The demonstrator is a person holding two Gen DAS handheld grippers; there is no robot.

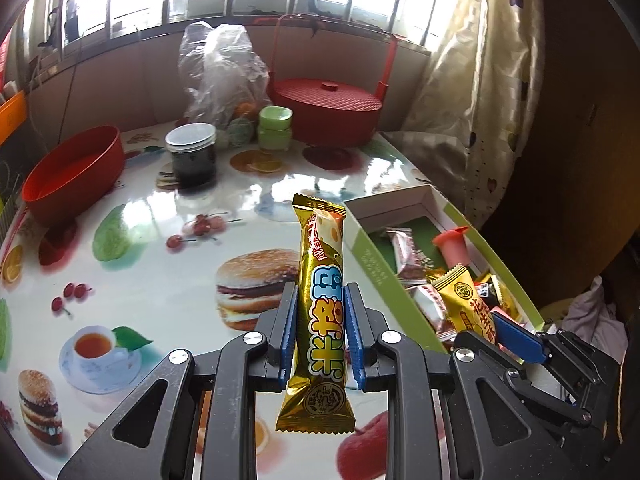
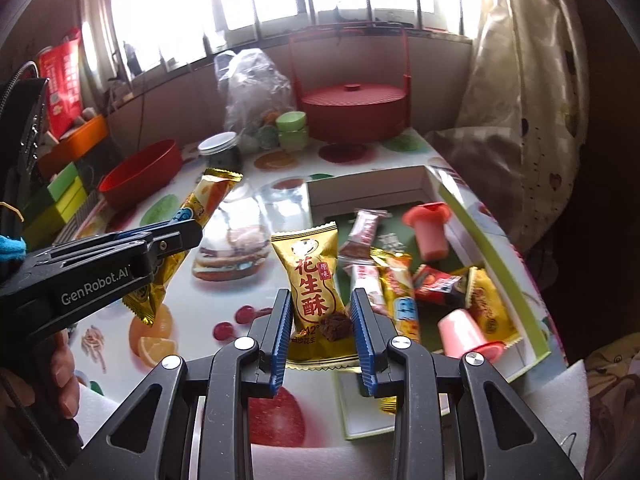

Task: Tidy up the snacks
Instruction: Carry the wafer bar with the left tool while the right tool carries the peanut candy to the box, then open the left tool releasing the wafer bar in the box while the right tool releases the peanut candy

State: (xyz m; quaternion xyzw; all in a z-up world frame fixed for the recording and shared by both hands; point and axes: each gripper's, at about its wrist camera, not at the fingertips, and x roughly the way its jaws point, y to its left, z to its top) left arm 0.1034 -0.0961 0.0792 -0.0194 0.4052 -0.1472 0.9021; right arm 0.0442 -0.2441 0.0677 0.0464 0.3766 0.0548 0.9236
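Note:
My left gripper (image 1: pixel 321 334) is shut on a long gold snack bar (image 1: pixel 320 280), held upright above the fruit-printed table (image 1: pixel 168 280). The same bar (image 2: pixel 188 216) and the left gripper (image 2: pixel 176 236) show at the left of the right wrist view. My right gripper (image 2: pixel 320 320) is shut on a gold peanut candy packet (image 2: pixel 314 280), held over the near left edge of the green-walled box (image 2: pixel 496 248). In the left wrist view that packet (image 1: pixel 466 300) and the right gripper (image 1: pixel 500 332) appear at the lower right. Several wrapped snacks (image 2: pixel 400 292) and pink jelly cups (image 2: pixel 430 232) lie in the box.
A red open bowl (image 1: pixel 72 176) sits at the table's left, a dark jar (image 1: pixel 192 156) behind the middle. A plastic bag (image 1: pixel 220 72), green cups (image 1: pixel 274 126) and a red lidded basket (image 1: pixel 328 100) stand at the back. A curtain (image 1: pixel 480 80) hangs on the right. A hand (image 2: pixel 64 368) grips the left tool.

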